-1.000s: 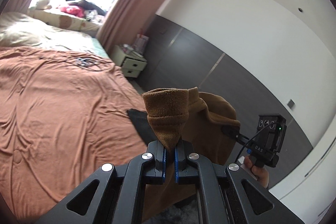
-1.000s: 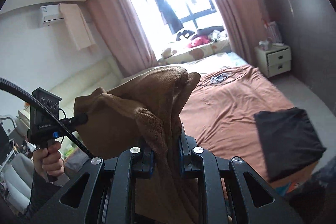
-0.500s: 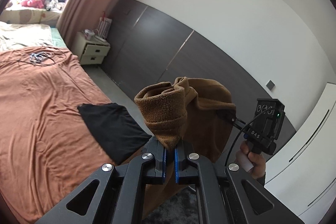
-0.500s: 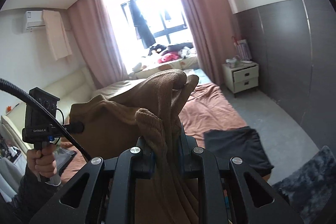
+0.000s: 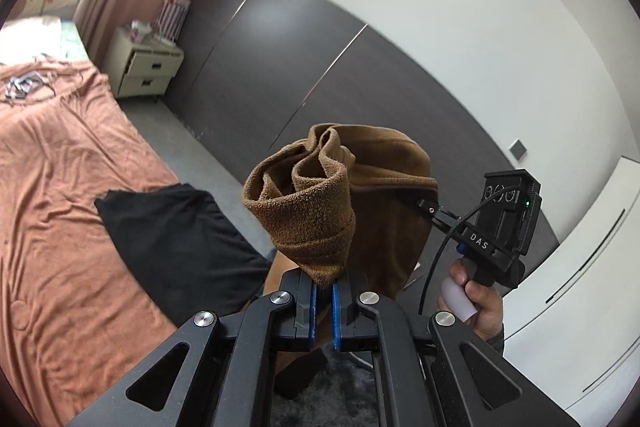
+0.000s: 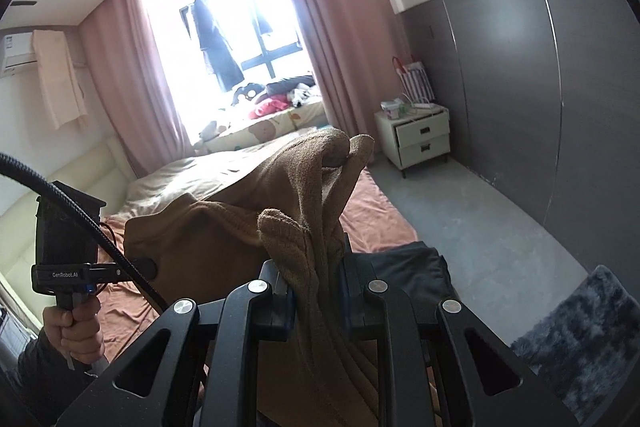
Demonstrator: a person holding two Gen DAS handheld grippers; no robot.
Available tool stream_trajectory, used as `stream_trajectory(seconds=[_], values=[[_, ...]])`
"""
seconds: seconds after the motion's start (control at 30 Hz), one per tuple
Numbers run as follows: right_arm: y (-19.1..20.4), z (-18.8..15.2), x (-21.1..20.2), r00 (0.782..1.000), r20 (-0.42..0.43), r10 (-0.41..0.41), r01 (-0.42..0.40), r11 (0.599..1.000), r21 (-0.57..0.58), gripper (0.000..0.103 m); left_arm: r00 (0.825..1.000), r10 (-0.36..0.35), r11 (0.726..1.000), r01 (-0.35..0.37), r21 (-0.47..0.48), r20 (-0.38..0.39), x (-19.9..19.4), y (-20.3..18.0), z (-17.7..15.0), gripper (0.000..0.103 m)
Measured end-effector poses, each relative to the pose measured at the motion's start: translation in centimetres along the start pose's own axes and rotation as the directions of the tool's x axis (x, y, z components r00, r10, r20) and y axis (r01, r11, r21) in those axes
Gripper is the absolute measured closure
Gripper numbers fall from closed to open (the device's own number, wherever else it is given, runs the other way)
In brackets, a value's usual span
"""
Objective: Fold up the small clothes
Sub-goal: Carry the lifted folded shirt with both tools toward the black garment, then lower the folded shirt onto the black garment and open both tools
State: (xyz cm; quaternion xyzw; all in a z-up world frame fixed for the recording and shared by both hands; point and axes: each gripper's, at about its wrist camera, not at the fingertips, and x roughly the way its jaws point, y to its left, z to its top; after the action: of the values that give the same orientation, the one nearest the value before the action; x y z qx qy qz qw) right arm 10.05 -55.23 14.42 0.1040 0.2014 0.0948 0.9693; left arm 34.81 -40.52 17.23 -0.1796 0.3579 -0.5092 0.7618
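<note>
Brown knit garment (image 5: 320, 211) is held in the air between the two grippers, above the near end of the bed, not yet laid down. Taken from left to right in the left wrist view: the rust-orange bedspread (image 5: 60, 195) is spread wide and mostly bare, a folded black garment (image 5: 172, 239) is lying on its near right corner, and the brown cloth is hanging just right of that, partly over the grey floor (image 5: 168, 131). The left gripper (image 5: 324, 301) is clamped on a bunched hem of the brown garment, its blue pads nearly meeting on the thin fold. Further right, the right gripper (image 5: 436, 211) is seen pinching the opposite edge, so the cloth's long axis is stretched roughly level from one gripper to the other, with slack sagging between.

In the right wrist view the left gripper (image 6: 140, 269) is seen at the left, gripping the far edge, and the right gripper (image 6: 316, 291) is closed on a thicker wad of the same cloth. The bare bedspread (image 6: 372, 223) is judged to be the landing place; it lies ahead and to the left of the cloth. Room is limited on the right by the black garment (image 6: 408, 267) and the bed's edge, beyond which a grey shaggy rug (image 6: 580, 331) is lying.
</note>
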Motion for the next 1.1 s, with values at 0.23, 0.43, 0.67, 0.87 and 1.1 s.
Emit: stream_trajectory(seconds=[0.23, 0.43, 0.67, 0.87, 1.1], values=[[-1.2, -0.8, 3.9, 0.998, -0.057, -0.036, 0.04, 0.996, 0.083, 0.089, 0.998, 0.003, 0.998, -0.008, -0.067, -0.065, 6.2, 5.7, 0.9, 0.098], [-0.7, -0.1, 6.8, 0.992, -0.117, -0.055, 0.068, 0.992, 0.111, 0.089, 0.996, 0.032, 0.994, -0.041, -0.103, -0.085, 9.9, 10.3, 2.3, 0.098], [-1.0, 1.6, 8.6, 0.98, -0.177, -0.096, 0.12, 0.984, 0.129, 0.089, 0.994, 0.069, 0.984, -0.082, -0.158, -0.089, 12.6, 16.7, 4.6, 0.098], [-1.4, 2.3, 11.8, 0.961, -0.248, -0.125, 0.159, 0.98, 0.123, 0.089, 0.988, 0.096, 0.975, -0.118, -0.189, -0.119, 15.4, 22.1, 5.5, 0.098], [-2.1, 3.0, 17.6, 0.935, -0.329, -0.129, 0.178, 0.976, 0.124, 0.089, 0.975, 0.169, 0.955, -0.198, -0.221, -0.146, 18.2, 29.0, 4.6, 0.098]])
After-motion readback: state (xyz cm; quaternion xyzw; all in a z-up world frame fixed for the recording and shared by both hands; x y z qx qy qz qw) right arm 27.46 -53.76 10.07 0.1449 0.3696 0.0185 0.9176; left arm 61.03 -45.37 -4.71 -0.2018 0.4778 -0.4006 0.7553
